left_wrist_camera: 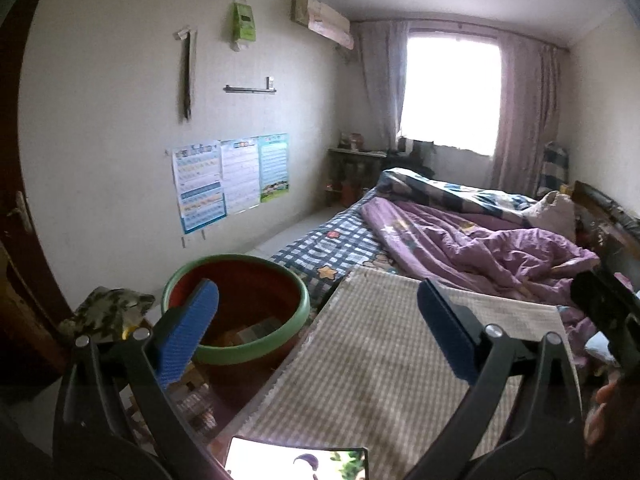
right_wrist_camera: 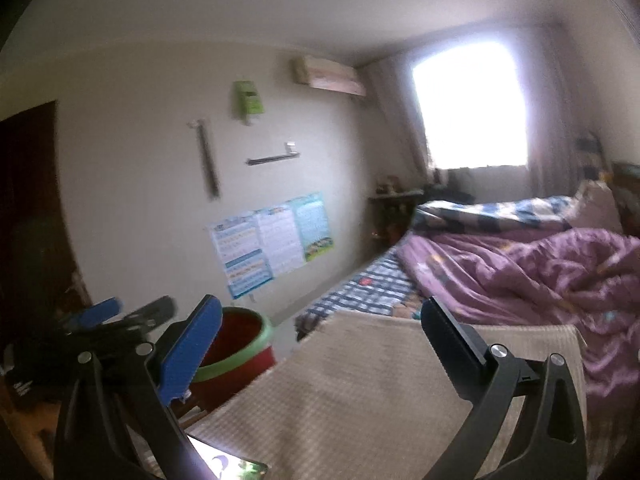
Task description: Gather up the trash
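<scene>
My left gripper (left_wrist_camera: 316,292) is open with nothing between its blue-padded fingers. It is held over a beige checked mat (left_wrist_camera: 400,360). Left of the mat stands a red basin with a green rim (left_wrist_camera: 298,320), and some boxes or cartons (left_wrist_camera: 256,330) lie inside it. My right gripper (right_wrist_camera: 320,308) is also open and empty above the same beige mat (right_wrist_camera: 360,392). The red basin (right_wrist_camera: 240,364) shows behind its left finger. The left gripper (right_wrist_camera: 128,312) appears blurred at the far left of the right wrist view.
A bed with a purple quilt (left_wrist_camera: 480,240) and checked sheet (left_wrist_camera: 340,240) fills the right side. A glossy printed card or screen (left_wrist_camera: 296,460) lies at the mat's near edge. More cartons (left_wrist_camera: 192,400) sit below the basin. A dark door (left_wrist_camera: 16,200) stands at left, with posters (left_wrist_camera: 228,176) on the wall.
</scene>
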A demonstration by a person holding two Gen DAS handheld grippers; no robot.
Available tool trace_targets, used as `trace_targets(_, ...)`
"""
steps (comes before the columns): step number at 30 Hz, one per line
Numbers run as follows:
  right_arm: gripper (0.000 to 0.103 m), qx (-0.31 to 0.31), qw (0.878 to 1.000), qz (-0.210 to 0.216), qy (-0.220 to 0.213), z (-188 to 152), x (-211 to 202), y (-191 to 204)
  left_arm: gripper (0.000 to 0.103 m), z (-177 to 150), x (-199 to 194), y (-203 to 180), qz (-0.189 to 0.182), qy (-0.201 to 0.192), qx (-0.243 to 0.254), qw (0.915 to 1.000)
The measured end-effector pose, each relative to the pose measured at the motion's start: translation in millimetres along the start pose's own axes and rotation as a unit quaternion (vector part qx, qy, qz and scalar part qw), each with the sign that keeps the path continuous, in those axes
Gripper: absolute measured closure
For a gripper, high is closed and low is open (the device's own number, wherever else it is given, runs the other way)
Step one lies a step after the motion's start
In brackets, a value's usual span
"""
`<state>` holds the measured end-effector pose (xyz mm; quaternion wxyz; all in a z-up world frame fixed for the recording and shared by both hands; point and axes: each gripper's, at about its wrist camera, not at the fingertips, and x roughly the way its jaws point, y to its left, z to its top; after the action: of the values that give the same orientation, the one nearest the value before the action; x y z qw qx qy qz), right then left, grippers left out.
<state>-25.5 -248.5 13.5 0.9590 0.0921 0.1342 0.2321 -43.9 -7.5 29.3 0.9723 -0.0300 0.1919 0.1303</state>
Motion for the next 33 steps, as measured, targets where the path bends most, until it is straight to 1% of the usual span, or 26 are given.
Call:
trace_targets(1, 0.006, 0.007, 1.0, -0.016, 0.0, -1, -1, -7, 0.005, -1, -1, -3, 0.008, -0.001, 0.001, 1.0)
trace_targets(2, 0.006, 0.009, 1.0, -0.024, 0.0, -3, 0, -10, 0.005, -3, -3, -6, 0.016, 0.002, 0.004, 0.9999)
trace_targets(3, 0.006, 0.011, 0.999, -0.03, 0.001, -6, -1, -14, 0.005, -5, -3, -9, 0.031, 0.009, 0.008, 0.9994)
trace_targets(4, 0.006, 0.014, 0.999, -0.039, 0.006, -8, 0, -17, 0.005, -7, -6, -14, 0.034, 0.011, 0.009, 0.9993)
trace_targets(5, 0.006, 0.015, 0.999, -0.047, 0.015, -9, 2, -21, 0.005, -8, -6, -15, 0.024, 0.017, 0.011, 0.9995)
trace_targets(6, 0.006, 0.015, 0.997, -0.06, 0.035, -11, 5, -22, 0.005, -8, -5, -15, 0.019, 0.023, 0.009, 0.9995)
trace_targets(7, 0.006, 0.013, 0.997, -0.064, 0.046, -12, 7, -24, 0.005, -9, -4, -15, 0.017, 0.029, 0.004, 0.9994)
trace_targets(12, 0.006, 0.006, 0.998, -0.051, 0.035, -16, 3, -27, 0.005, -9, -6, -18, 0.019, 0.027, 0.008, 0.9994)
trace_targets(17, 0.006, -0.011, 0.999, -0.022, 0.04, -15, 7, -17, 0.005, -8, -7, -25, 0.016, 0.03, 0.003, 0.9994)
trace_targets(19, 0.006, -0.016, 0.999, -0.016, 0.042, -16, 9, -16, 0.005, -8, -8, -27, 0.017, 0.03, 0.005, 0.9994)
trace_targets(21, 0.006, -0.018, 0.999, -0.012, 0.045, -16, 10, -16, 0.005, -8, -8, -29, 0.022, 0.027, 0.006, 0.9994)
trace_targets(33, 0.006, -0.013, 0.998, -0.003, 0.056, -19, 13, -21, 0.005, -7, -3, -36, 0.02, 0.036, 0.008, 0.9991)
